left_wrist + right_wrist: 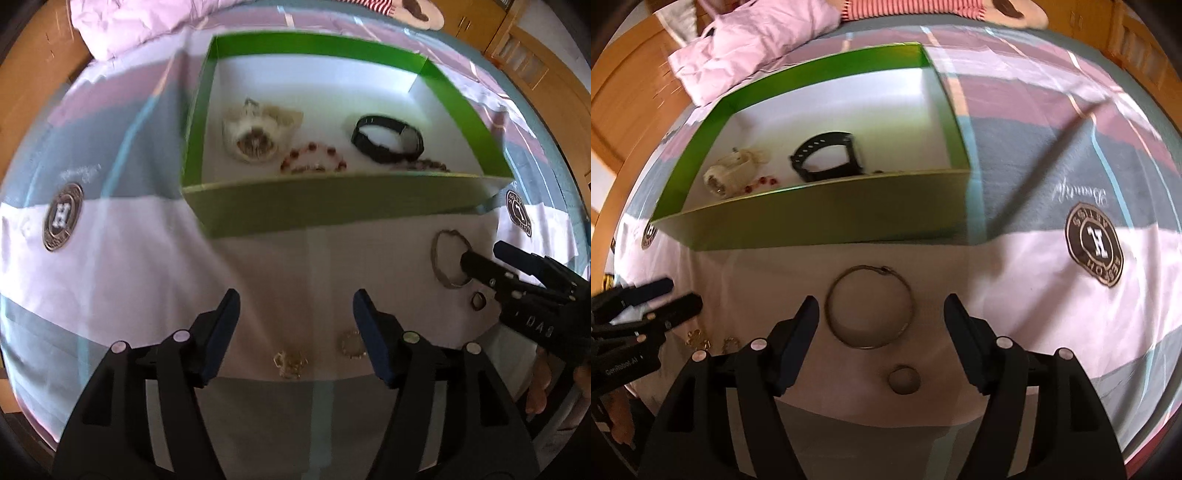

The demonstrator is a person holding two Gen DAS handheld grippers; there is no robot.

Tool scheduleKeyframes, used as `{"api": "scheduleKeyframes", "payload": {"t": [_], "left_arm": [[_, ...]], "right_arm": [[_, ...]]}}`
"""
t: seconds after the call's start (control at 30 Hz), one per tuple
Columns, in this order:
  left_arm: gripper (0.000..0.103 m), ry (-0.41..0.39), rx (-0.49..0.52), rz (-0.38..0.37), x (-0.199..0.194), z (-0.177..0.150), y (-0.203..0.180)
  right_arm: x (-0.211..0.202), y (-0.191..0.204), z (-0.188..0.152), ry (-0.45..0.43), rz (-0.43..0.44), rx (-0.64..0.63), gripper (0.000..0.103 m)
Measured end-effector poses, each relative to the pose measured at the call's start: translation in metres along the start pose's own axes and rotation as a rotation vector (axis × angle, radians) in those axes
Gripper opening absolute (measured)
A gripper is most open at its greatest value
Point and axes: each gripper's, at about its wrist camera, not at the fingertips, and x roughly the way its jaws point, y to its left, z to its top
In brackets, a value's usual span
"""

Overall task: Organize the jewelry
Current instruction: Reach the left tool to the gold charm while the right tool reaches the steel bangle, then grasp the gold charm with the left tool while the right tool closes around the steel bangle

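My left gripper point(295, 328) and right gripper point(881, 325) both stand spread, pinching nothing; the bangle point(868, 307) lies between my right fingers.

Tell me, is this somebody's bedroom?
Most likely, yes. Everything sits on a striped bedsheet with a rumpled pink quilt at its far end, and wooden furniture stands around the sides. A green box of watches and bracelets rests on the sheet.
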Motion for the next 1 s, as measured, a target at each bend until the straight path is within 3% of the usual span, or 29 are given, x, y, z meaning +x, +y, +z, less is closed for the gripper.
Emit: {"api": "scheduleKeyframes", "payload": {"t": [0.27, 0.5, 0.83, 1.0], "left_arm": [[0.065, 0.034, 0.151, -0.035, 0.005, -0.015, -0.034], [0.063, 0.087, -0.031, -0.086, 0.008, -0.001, 0.017], [0.058, 0.167, 0.024, -0.021, 0.025, -0.017, 0.015], [0.019, 0.141, 0.02, 0.02, 0.025, -0.018, 0.012]], "right_arm": [[0.002, -0.003, -0.001, 0.011, -0.016, 0.01, 0.07], [0.003, -0.006, -0.001, 0.017, -0.025, 0.019, 0.07], [0.007, -0.001, -0.003, 0.03, -0.04, 0.002, 0.07], [0.012, 0.01, -0.004, 0.018, -0.074, -0.051, 0.07]]}}
